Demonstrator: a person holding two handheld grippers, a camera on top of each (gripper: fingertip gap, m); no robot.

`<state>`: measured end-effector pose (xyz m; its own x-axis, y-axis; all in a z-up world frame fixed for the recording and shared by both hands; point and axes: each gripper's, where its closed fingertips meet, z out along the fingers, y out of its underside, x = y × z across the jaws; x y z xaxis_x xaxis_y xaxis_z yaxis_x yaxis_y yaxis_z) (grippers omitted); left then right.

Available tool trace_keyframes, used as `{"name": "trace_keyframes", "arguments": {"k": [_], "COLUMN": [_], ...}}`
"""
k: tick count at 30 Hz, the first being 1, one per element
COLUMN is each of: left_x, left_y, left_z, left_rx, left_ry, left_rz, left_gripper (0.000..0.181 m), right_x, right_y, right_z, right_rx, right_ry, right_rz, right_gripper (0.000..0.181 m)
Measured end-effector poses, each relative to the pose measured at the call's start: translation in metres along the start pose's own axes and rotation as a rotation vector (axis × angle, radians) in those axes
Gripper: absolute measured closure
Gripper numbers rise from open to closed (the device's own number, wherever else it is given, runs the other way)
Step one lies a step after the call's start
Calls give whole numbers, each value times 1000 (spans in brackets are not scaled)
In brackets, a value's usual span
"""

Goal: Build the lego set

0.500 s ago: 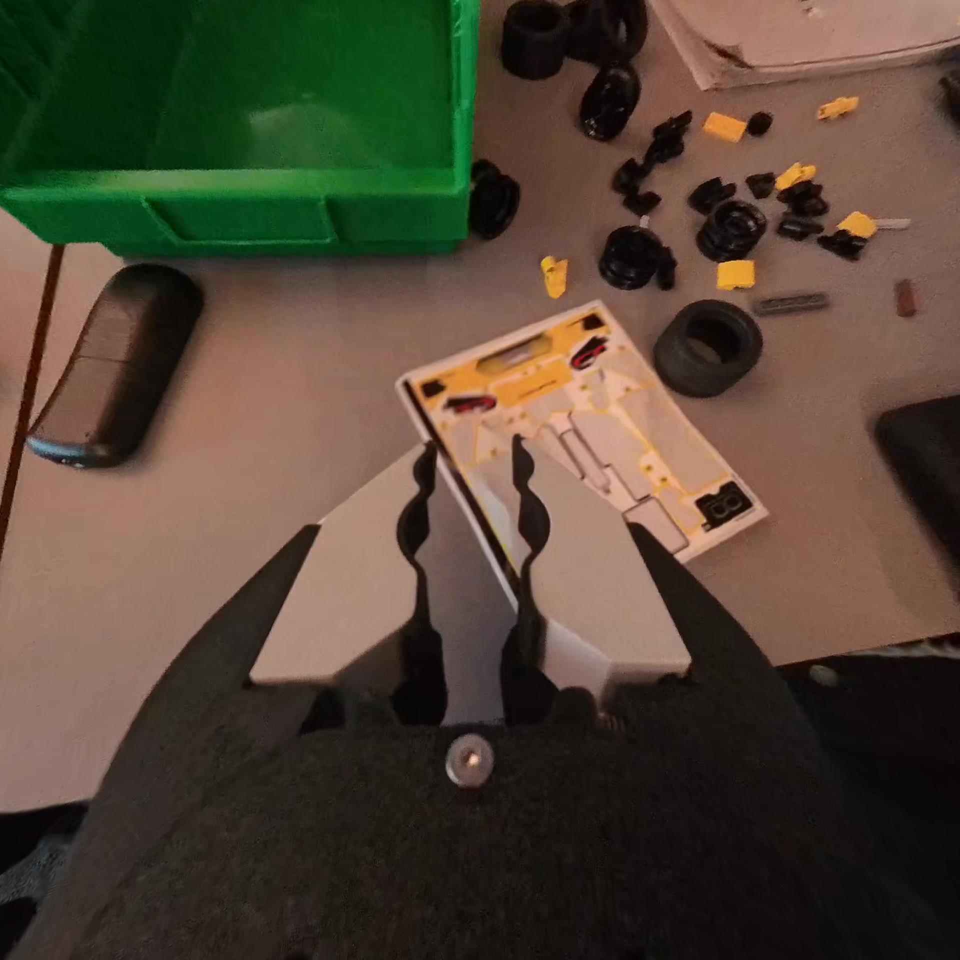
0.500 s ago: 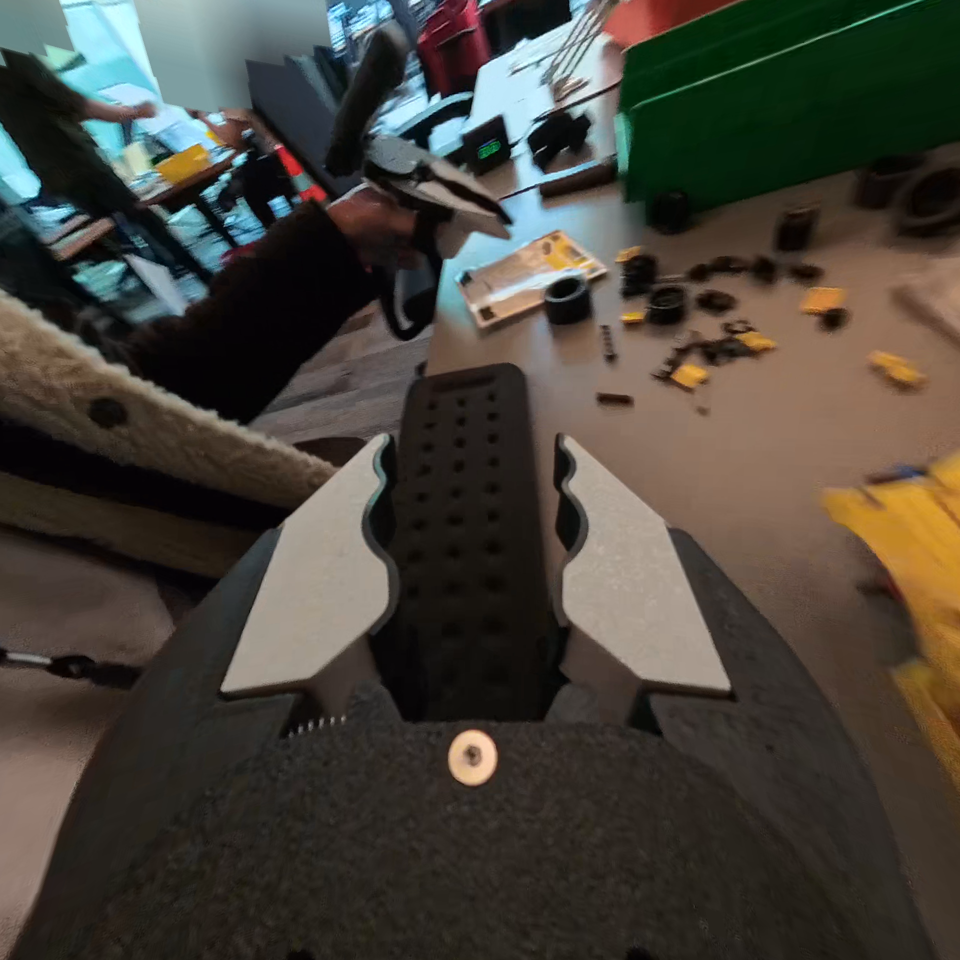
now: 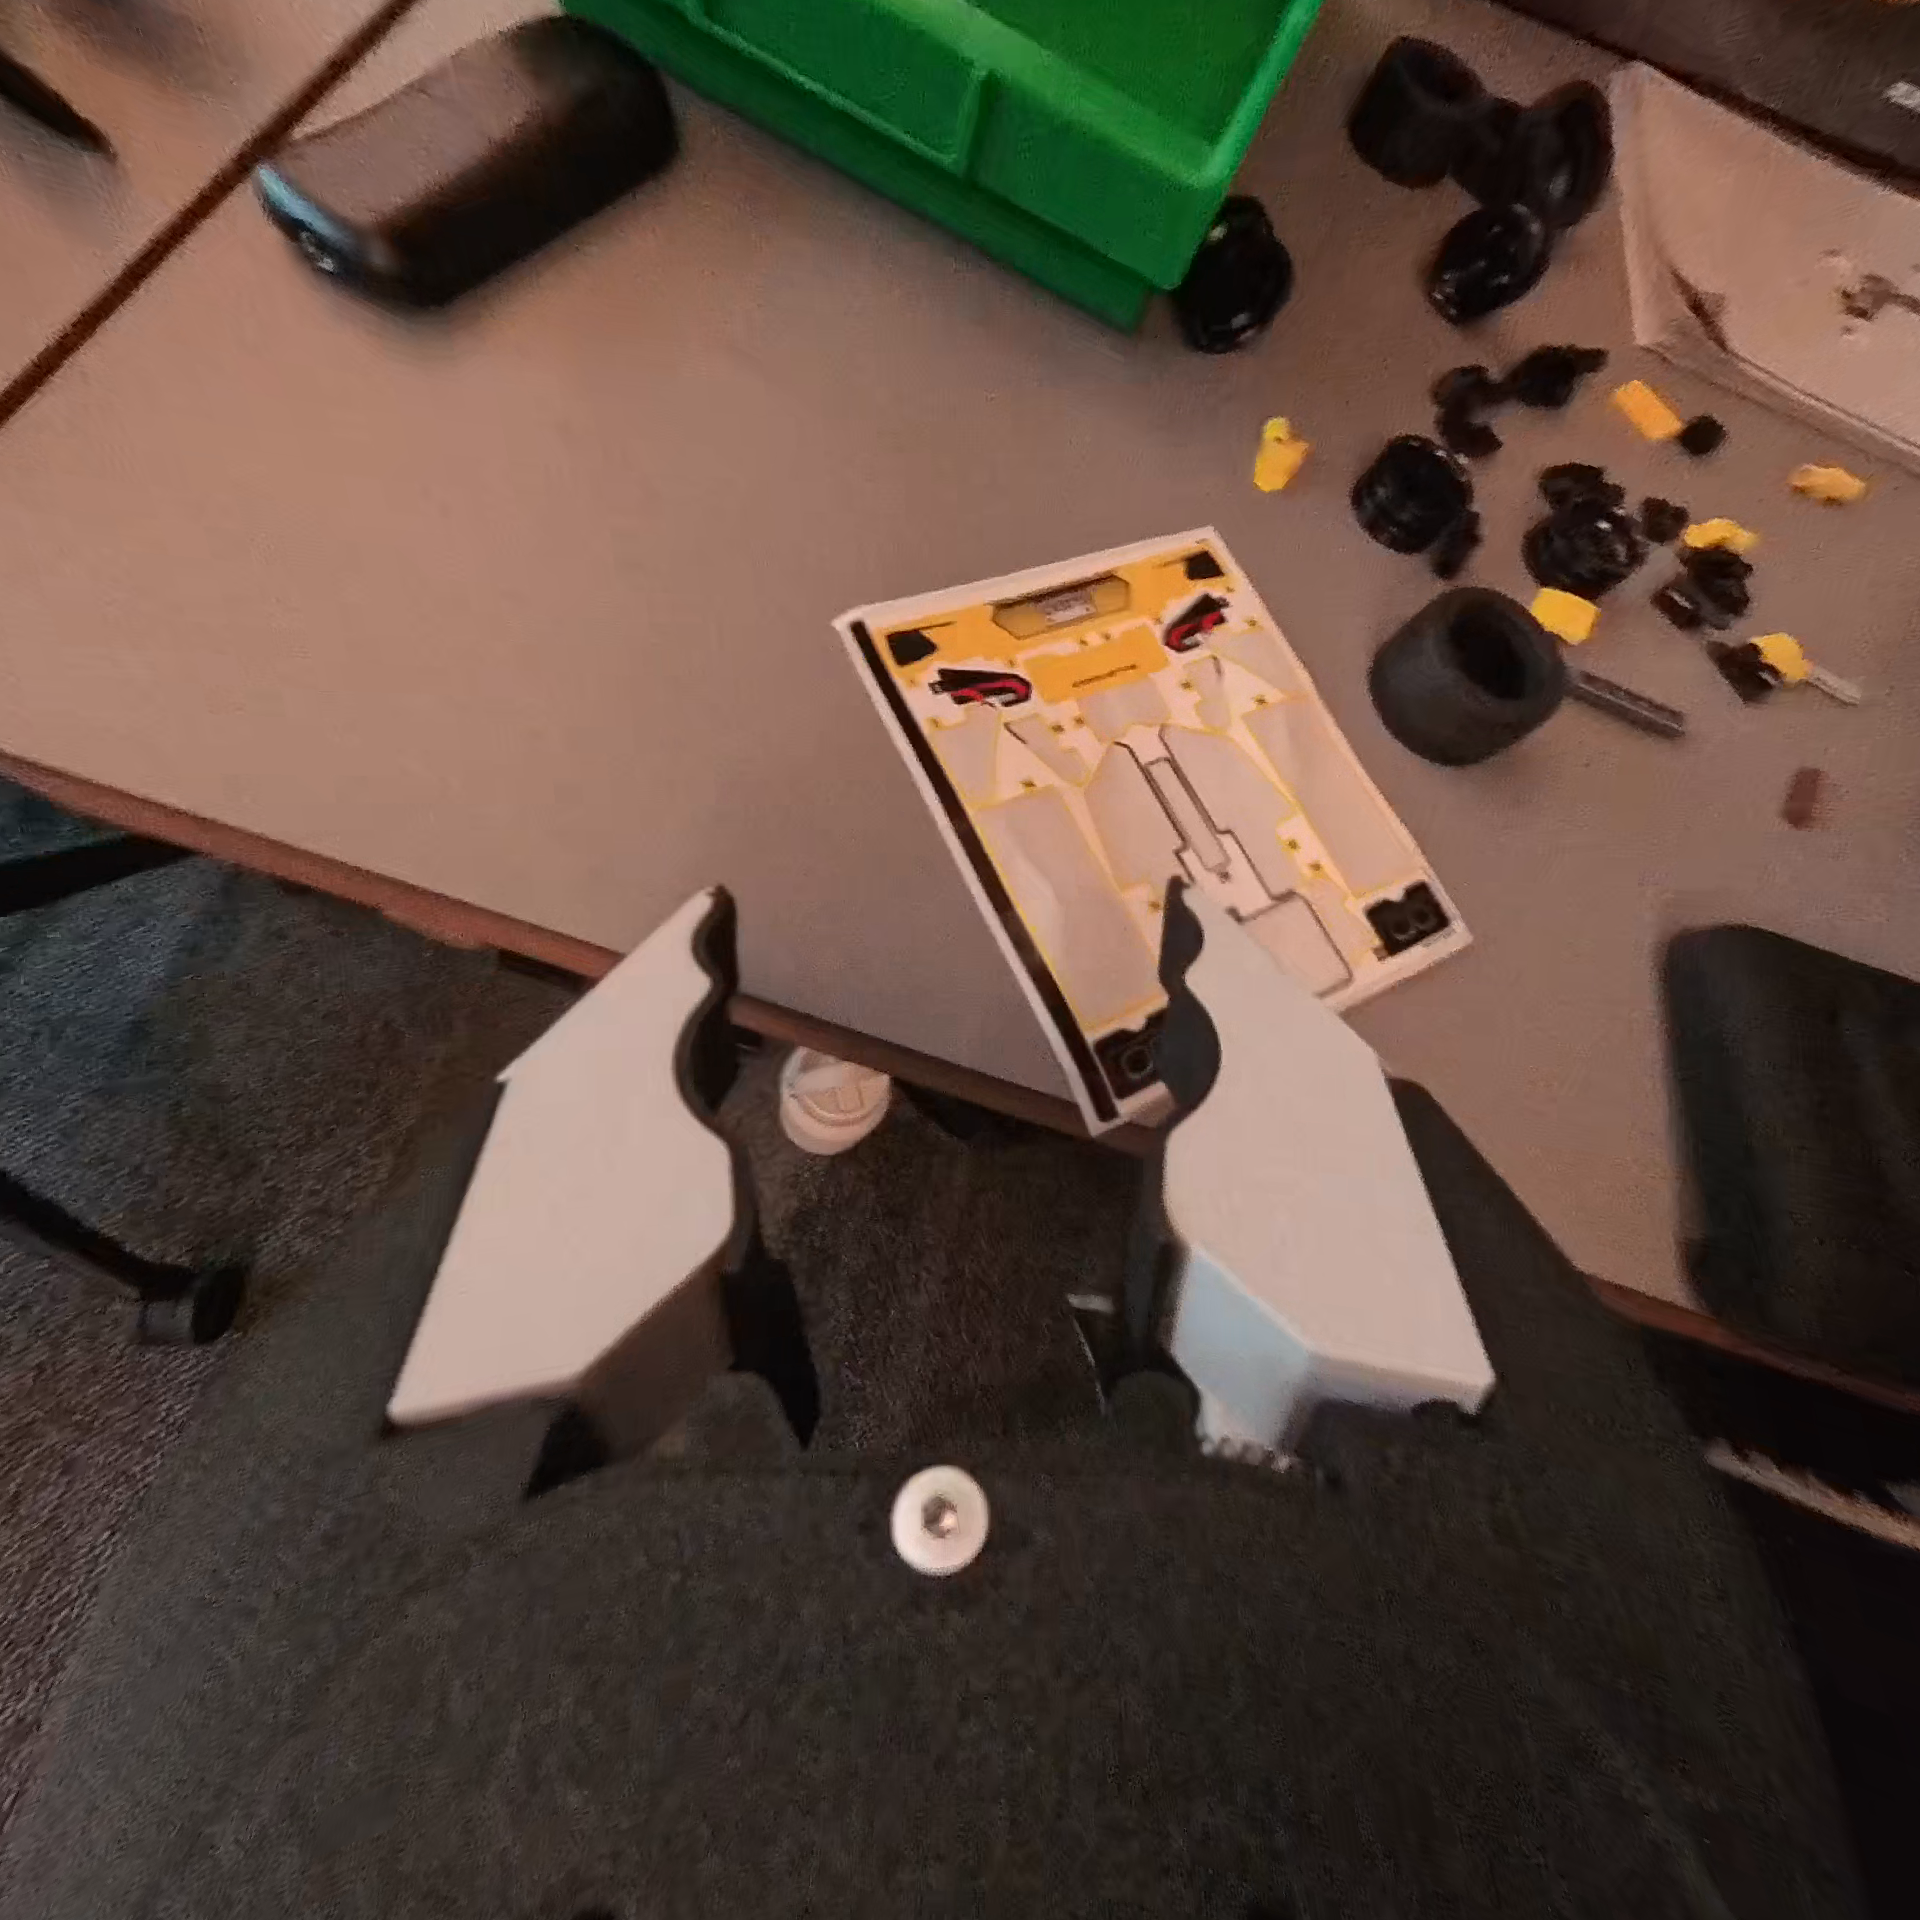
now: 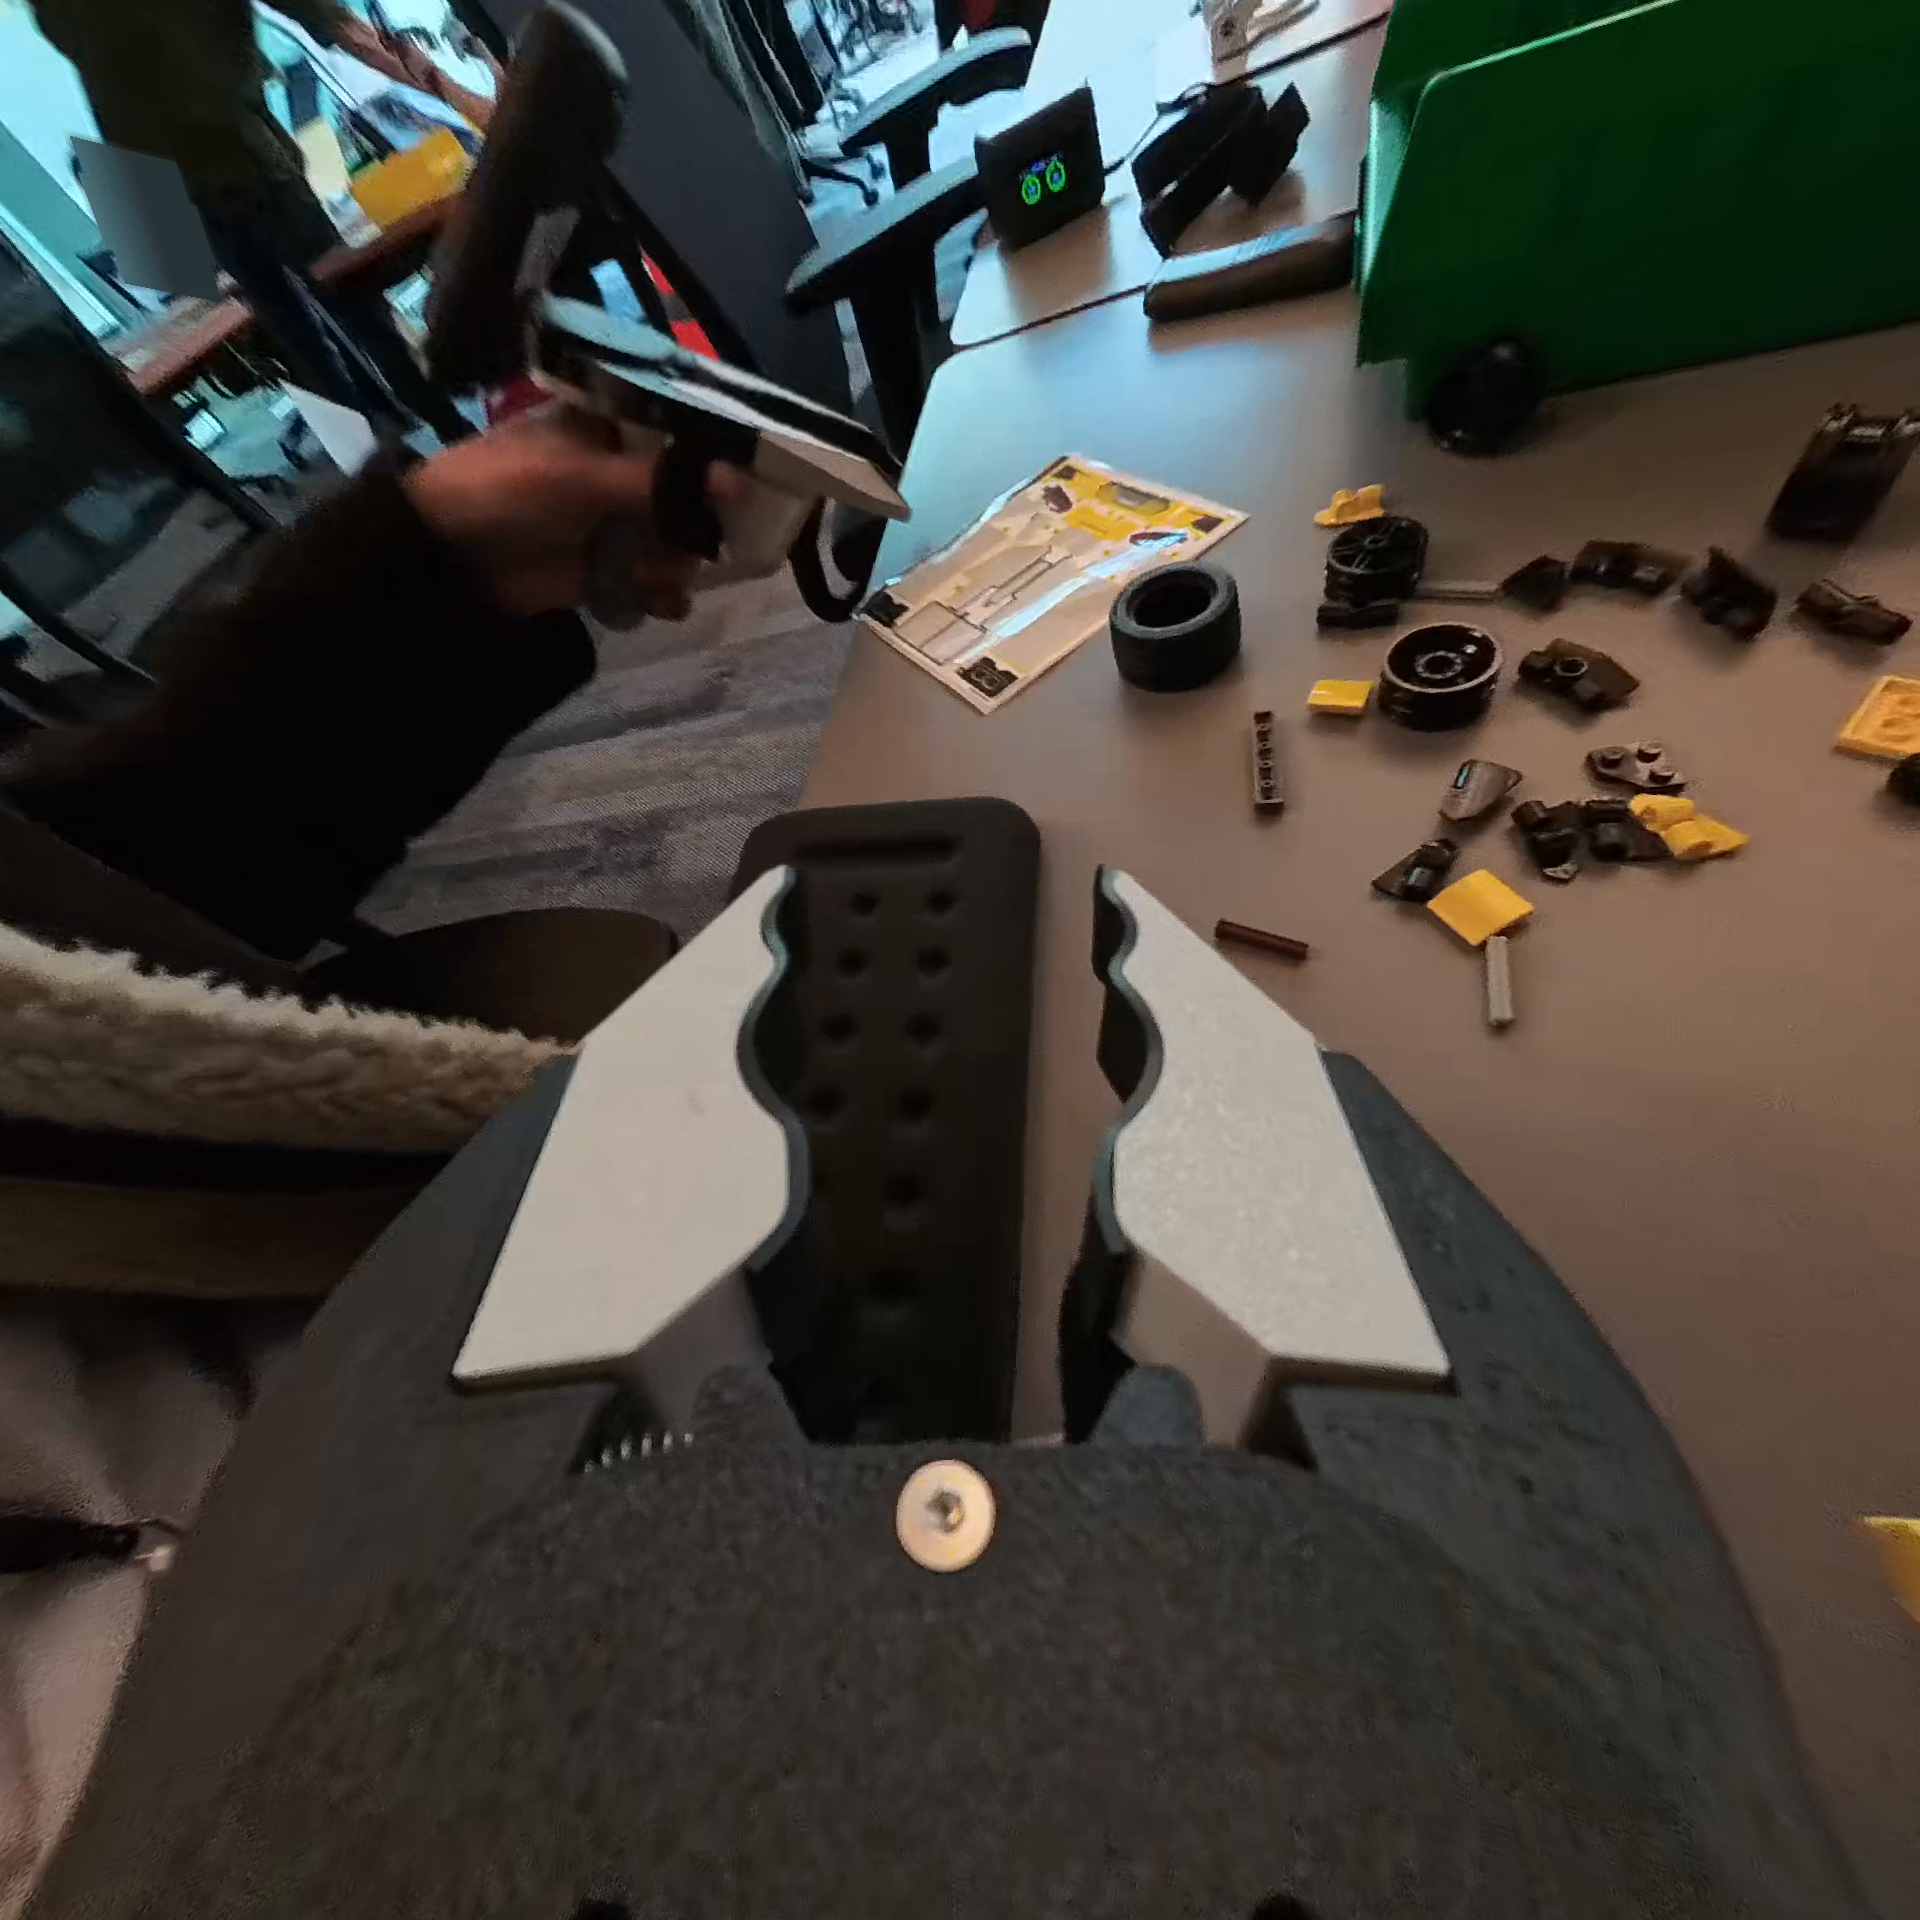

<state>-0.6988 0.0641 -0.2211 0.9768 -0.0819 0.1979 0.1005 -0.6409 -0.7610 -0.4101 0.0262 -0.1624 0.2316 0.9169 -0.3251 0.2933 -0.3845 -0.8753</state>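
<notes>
left tongs [image 3: 951, 914] wide open, holding nothing, hanging over the near table [image 3: 520, 582] edge with floor showing between the fingers. right finger overlaps the near corner of the sticker sheet [image 3: 1143, 769], can't tell if it touches. sheet lies flat, one corner just over the edge. left of it a dark case [image 3: 457, 156], behind it the green bin [image 3: 1018, 114] with a wheel [image 3: 1231, 275] against its corner. right of the sheet: a loose tyre [image 3: 1465, 675], then the scatter of black and yellow lego parts [image 3: 1579, 540], rims included, nothing joined that i can see. right tongs [image 4: 940, 904] also open and empty, low over a black perforated pad [image 4: 904, 1039] at the table edge, well apart from the parts. from that side my left hand [image 4: 551, 530] holds the other tongs above the sheet's near end. a thin dark pin [image 4: 1260, 940] and a grey axle [image 4: 1497, 982] lie just right of the right fingers. my read: build not started, i'm at the sort/pick stage, maybe clearing the sheet first. next move needs a low flat approach to nip the overhanging corner, or a swing right to the tyre and a rim. risk: thin sheet slides off the edge instead of lifting.
</notes>
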Motion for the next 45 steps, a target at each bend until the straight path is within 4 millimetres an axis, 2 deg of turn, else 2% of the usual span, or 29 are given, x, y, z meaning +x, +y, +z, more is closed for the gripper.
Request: {"name": "trace_keyframes", "arguments": {"k": [3,9,11,15,20,26,30,33,35,37,40,43,45], "left_x": [-17,3,18,28,30,36,42,54,71,101,168,233,273], "left_y": [-4,3,3,4,6,8,-2,-20,-37,-57,-81,-92,-92], "left_z": [9,36,39,40,37,35,29,15,1,-16,-39,-49,-51], "left_rx": [21,-104,-107,-119,-140,-139,-84,9,96,196,301,350,355], "left_ry": [-128,-148,-108,-78,-63,-35,-25,-9,50,163,414,563,652], "left_rz": [-18,135,166,187,195,223,316,407,433,410,351,392,423], "left_gripper": [92,89,104,121,148,167,181,181,181,181,181,181,181], "right_x": [-1,0,0,-1,-4,-7,-13,-17,-18,-17,-13,-4,1], "right_y": [-2,5,5,7,12,15,7,-8,-20,-34,-55,-66,-71], "right_z": [-3,-6,-6,-5,-2,2,4,4,2,-1,-8,-16,-30], "right_rx": [15,-11,-14,-29,-54,-63,-32,16,54,93,167,198,238], "right_ry": [-8,17,13,9,-17,-49,-99,-150,-181,-192,-174,-98,-56], "right_rz": [1,-36,-34,-39,-27,-10,26,53,88,125,160,161,156], "right_gripper": [128,128,128,128,130,131,133,133,129,123,118,119,132]}}
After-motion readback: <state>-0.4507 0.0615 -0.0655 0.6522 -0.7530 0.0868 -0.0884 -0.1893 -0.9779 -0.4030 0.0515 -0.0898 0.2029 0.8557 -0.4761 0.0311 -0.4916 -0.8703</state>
